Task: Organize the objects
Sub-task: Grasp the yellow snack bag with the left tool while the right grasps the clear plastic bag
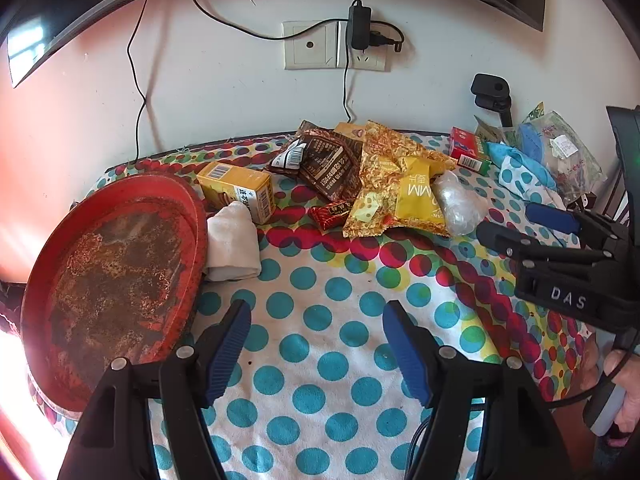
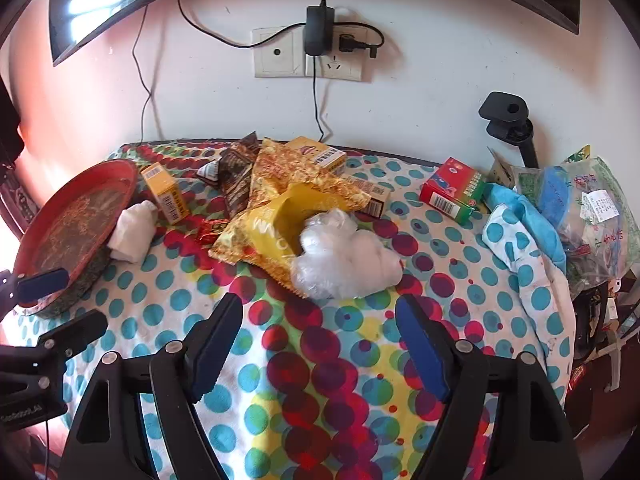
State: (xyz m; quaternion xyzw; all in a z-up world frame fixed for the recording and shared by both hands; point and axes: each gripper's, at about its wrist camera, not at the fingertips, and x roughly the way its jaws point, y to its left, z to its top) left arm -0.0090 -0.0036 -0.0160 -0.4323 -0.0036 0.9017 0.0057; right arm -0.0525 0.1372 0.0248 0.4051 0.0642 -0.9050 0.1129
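My table (image 1: 340,296) with the dotty cloth lies under both my tongs, and the big red tray (image 1: 116,272) sits just to the left of my left tongs (image 1: 316,340). Straight ahead of both tongs is a heap of snack bags (image 2: 288,196), with a yellow box (image 1: 236,190) and a white cloth roll (image 1: 232,240) beside the tray, a clear plastic bag (image 2: 344,260) just ahead of my right tongs (image 2: 318,344), and a red box (image 2: 454,190) ahead to their right. Both tongs are spread wide with nothing between their jaws.
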